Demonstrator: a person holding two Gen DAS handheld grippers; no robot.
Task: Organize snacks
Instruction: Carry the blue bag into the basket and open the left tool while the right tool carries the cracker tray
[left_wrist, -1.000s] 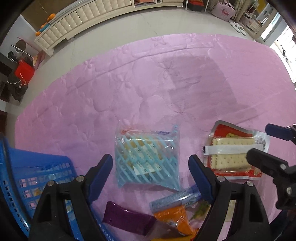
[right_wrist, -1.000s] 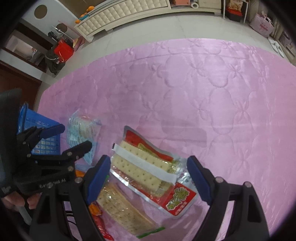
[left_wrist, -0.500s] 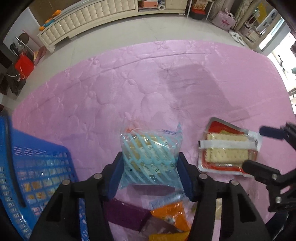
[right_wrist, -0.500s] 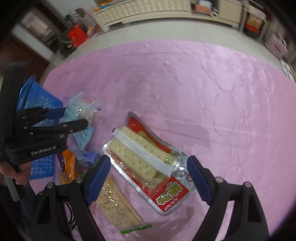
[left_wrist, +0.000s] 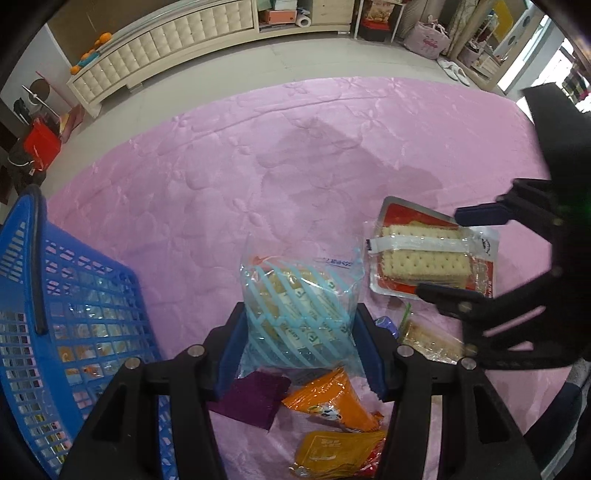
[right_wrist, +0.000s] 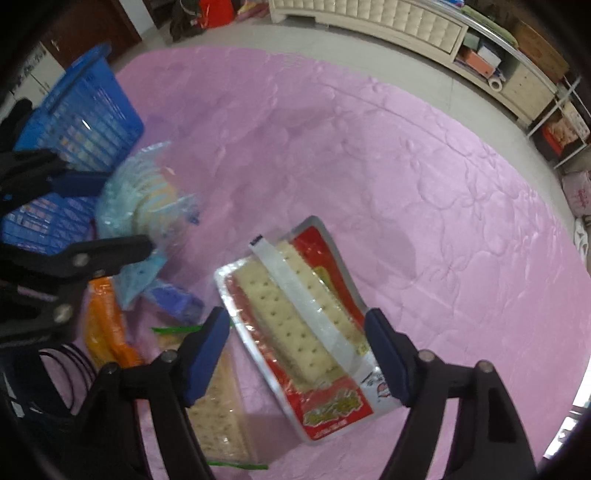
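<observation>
Squeezing a see-through bag with light blue stripes (left_wrist: 299, 317), the left gripper (left_wrist: 301, 354) has one blue pad pressed on each side of it. The bag is full of small snacks and looks lifted off the pink blanket (left_wrist: 221, 177). Right under that gripper lie a purple packet (left_wrist: 247, 400), an orange packet (left_wrist: 332, 400) and a yellow packet (left_wrist: 332, 452), all close together. Just beside them, on the left, stands a blue basket (left_wrist: 74, 295) with some snacks already inside.

The right gripper (right_wrist: 297, 358) points down over a red pack of crackers (right_wrist: 295, 325) with a white band across it. Its jaws are closing, with the cracker pack between them, but the pads do not press on the pack yet. A clear pack of crackers (right_wrist: 218, 417) lies next to the red one, partly under the near finger.

Farther away the pink blanket is bare. Past it is a pale floor (left_wrist: 221, 85), and then a long cream cabinet (left_wrist: 166, 48) by the wall, with oranges (left_wrist: 99, 42) on top.
</observation>
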